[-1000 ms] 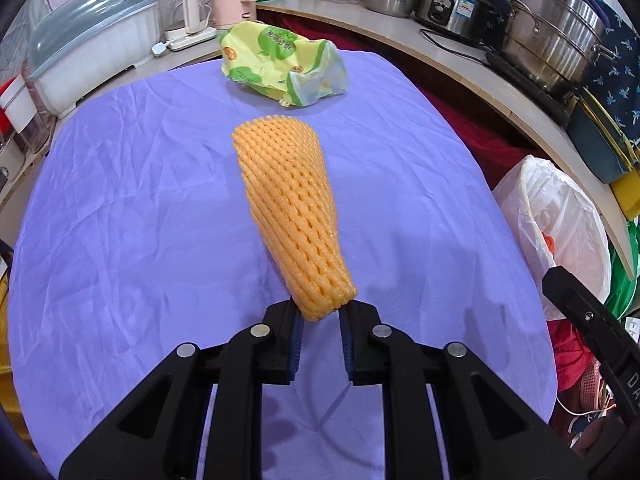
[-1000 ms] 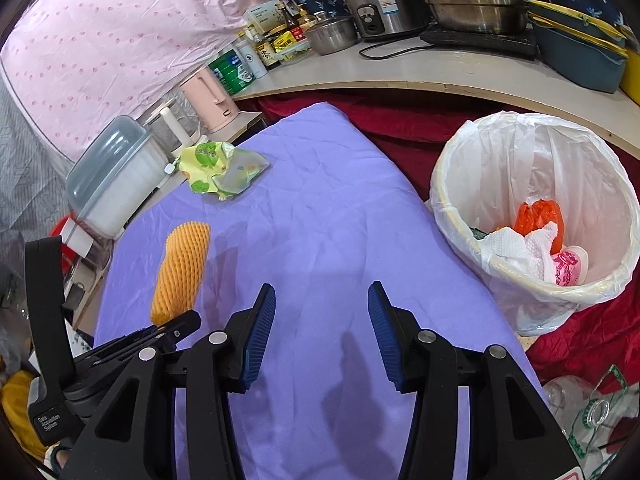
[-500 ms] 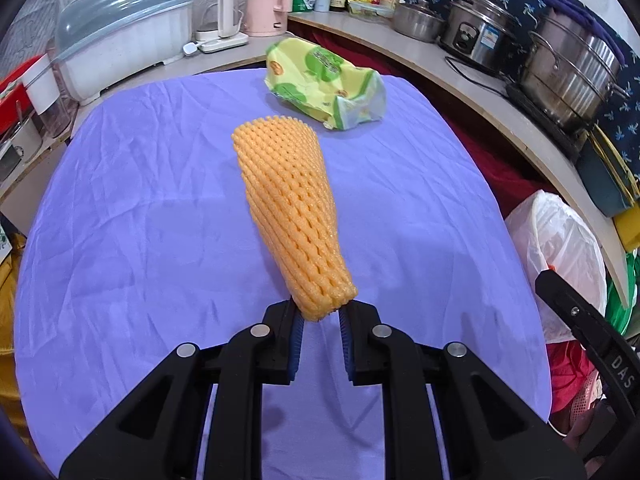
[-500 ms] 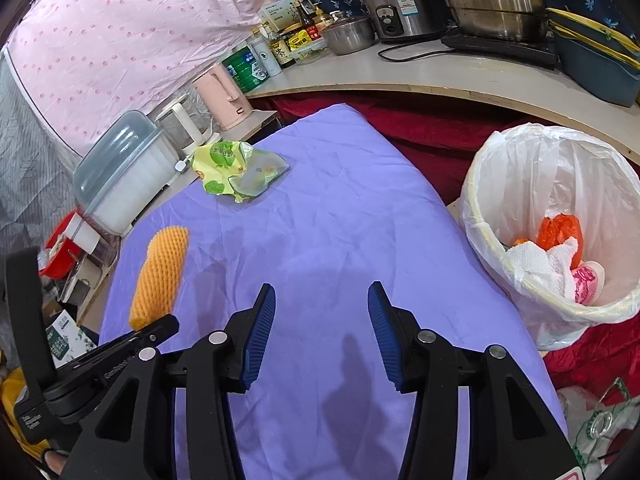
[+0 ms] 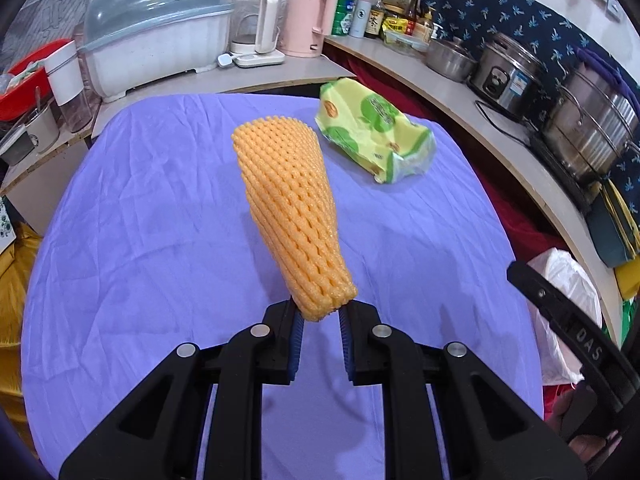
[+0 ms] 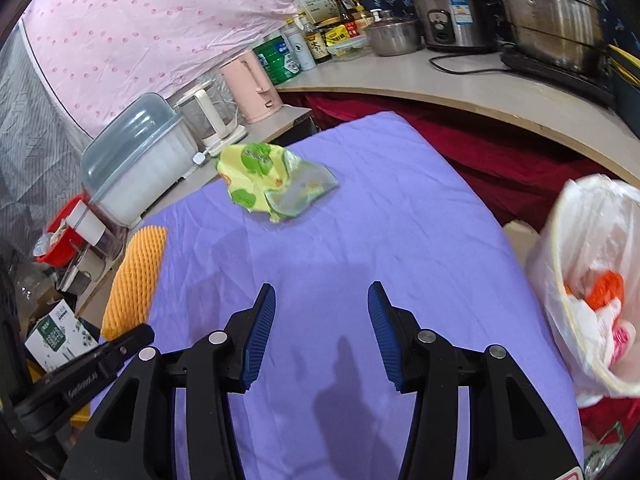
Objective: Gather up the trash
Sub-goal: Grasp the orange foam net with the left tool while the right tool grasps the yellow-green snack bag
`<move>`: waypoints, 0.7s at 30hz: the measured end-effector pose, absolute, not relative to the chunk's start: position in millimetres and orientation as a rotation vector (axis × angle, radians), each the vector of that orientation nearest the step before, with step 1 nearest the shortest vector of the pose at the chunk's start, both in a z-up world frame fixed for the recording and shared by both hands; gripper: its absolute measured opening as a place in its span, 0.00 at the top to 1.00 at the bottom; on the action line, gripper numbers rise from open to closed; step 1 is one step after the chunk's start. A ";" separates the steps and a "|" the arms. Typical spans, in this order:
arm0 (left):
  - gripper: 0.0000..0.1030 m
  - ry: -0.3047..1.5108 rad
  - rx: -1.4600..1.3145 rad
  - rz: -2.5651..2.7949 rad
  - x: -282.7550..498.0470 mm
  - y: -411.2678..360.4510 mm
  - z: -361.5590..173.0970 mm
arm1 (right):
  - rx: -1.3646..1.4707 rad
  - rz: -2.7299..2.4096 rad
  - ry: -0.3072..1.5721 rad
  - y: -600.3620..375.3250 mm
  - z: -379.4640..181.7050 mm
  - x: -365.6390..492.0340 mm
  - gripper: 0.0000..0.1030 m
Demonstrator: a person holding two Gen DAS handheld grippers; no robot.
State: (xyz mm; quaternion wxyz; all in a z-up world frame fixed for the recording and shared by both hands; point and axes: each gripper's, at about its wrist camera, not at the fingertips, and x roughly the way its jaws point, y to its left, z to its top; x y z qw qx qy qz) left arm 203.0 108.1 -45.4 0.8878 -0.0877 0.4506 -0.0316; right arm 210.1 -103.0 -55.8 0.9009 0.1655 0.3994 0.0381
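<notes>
My left gripper (image 5: 320, 314) is shut on the near end of an orange foam fruit net (image 5: 290, 208) and holds it above the purple cloth (image 5: 160, 248). The net also shows at the left of the right wrist view (image 6: 134, 280). A crumpled yellow-green wrapper (image 5: 372, 136) lies on the cloth at the far side, seen too in the right wrist view (image 6: 268, 180). My right gripper (image 6: 322, 312) is open and empty above the cloth. A white-lined trash bin (image 6: 592, 280) with trash in it stands at the right, beside the table.
A counter (image 5: 500, 120) with steel pots (image 5: 592, 128), a rice cooker (image 5: 508, 76), bottles and a pink kettle (image 5: 308, 20) curves behind and to the right. A covered dish rack (image 5: 152, 32) and blender stand at the back left. Red cloth lies between table and counter.
Both grippers have moved left and back from the bin. The bin has slid to the right edge of the right wrist view. The left gripper keeps its hold on the foam net.
</notes>
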 end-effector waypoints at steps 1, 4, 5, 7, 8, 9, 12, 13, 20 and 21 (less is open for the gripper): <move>0.85 0.934 -0.186 -0.061 206.8 111.1 -44.5 | 0.339 0.083 0.821 -99.7 -54.7 220.1 0.54; 0.85 0.929 -0.191 -0.053 217.1 117.9 -43.6 | 0.324 0.087 0.813 -93.9 -52.6 246.2 0.54; 0.85 0.928 -0.191 -0.051 220.4 119.6 -43.3 | 0.322 0.088 0.811 -92.8 -52.0 253.3 0.54; 0.85 0.927 -0.190 -0.047 228.8 122.5 -44.1 | 0.316 0.088 0.806 -89.7 -51.7 271.5 0.54; 0.85 0.928 -0.190 -0.046 231.7 123.9 -45.0 | 0.315 0.089 0.804 -88.6 -51.7 277.7 0.54; 0.85 0.929 -0.191 -0.044 236.5 125.1 -46.1 | 0.313 0.089 0.802 -87.4 -51.9 286.7 0.54; 0.85 0.933 -0.187 -0.037 249.9 128.3 -49.8 | 0.311 0.089 0.795 -84.9 -53.0 311.2 0.54; 0.85 0.934 -0.184 -0.034 253.7 129.3 -51.0 | 0.311 0.086 0.796 -84.7 -54.1 318.8 0.54; 0.84 0.931 -0.178 -0.012 279.2 136.8 -57.3 | 0.291 0.095 0.807 -75.7 -64.3 370.6 0.50; 0.85 0.934 -0.180 -0.009 282.8 137.6 -58.4 | 0.275 0.098 0.809 -72.3 -66.3 377.8 0.50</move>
